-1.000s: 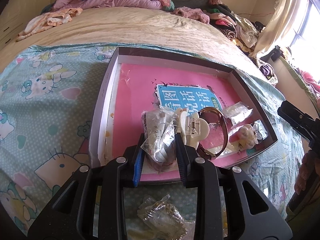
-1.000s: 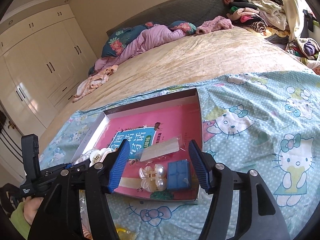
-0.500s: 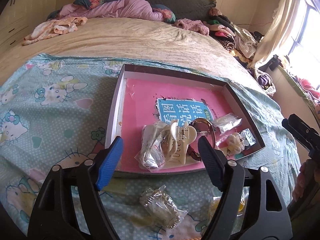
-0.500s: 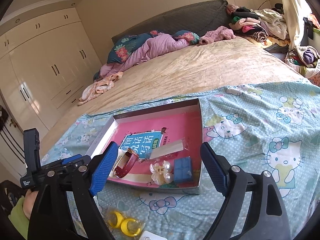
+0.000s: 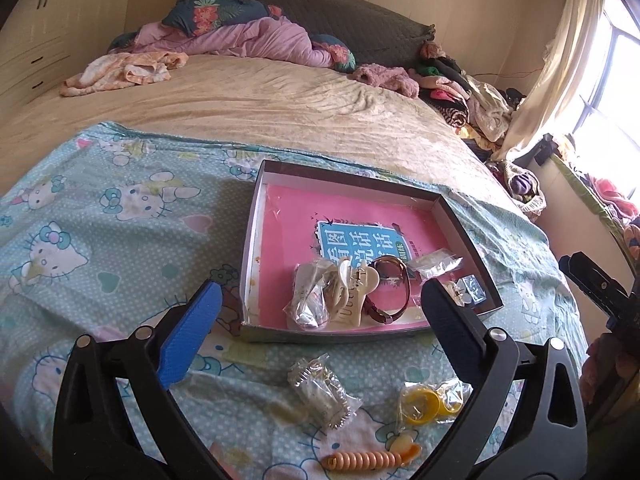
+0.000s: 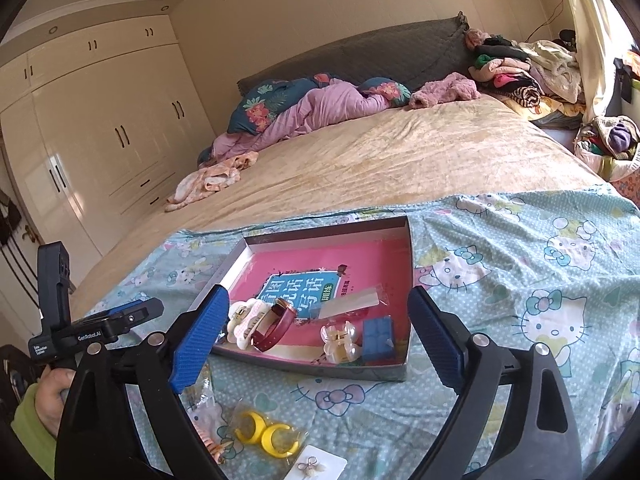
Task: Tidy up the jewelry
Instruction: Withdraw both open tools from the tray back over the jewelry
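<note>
Jaws wide, short of tray (image 5: 472, 240) edge

Left wrist view: my left gripper (image 5: 320, 312) hangs with jaws wide apart, empty, at lower centre. Mid-frame, the shallow box (image 5: 256, 236) holds a cream hair claw (image 5: 354, 292), a dark red bangle (image 5: 394, 292) and a clear packet (image 5: 308, 300). Yellow earrings (image 5: 422, 402) and an orange coil tie (image 5: 364, 460) lie on the sheet below
</note>
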Demonstrator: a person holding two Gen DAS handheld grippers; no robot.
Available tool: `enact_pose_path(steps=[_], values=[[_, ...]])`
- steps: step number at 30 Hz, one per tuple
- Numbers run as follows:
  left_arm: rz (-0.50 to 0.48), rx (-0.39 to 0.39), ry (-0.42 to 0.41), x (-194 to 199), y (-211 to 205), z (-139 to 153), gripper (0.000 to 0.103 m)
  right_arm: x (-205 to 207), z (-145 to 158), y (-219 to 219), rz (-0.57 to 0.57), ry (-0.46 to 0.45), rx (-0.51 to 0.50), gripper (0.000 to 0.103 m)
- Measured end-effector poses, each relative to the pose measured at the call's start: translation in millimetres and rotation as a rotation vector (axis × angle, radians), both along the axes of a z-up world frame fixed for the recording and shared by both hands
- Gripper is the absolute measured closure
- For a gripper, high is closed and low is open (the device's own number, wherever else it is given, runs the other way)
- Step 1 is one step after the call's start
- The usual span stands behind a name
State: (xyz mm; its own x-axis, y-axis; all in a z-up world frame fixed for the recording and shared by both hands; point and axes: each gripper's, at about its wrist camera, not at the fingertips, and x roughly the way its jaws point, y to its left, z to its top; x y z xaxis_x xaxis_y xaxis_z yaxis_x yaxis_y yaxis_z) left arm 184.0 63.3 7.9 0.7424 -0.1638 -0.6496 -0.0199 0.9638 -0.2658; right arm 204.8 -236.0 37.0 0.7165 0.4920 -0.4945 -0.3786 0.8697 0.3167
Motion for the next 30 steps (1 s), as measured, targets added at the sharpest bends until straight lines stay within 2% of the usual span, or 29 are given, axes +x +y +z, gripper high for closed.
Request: enact_pose_path(steps=[17,30], values=[[0.002,0.005,-0.05,-38.6,4.9,18.8,0.01,-37.4,20.1,17.4,0.069,-0.05,-0.046,0.013],[-0.016,0.039,-0.036,-65.3,-1.2,9.7,0.01,-58.9,4.5,26.1,0.118,-0.014,-0.093,0.013]])
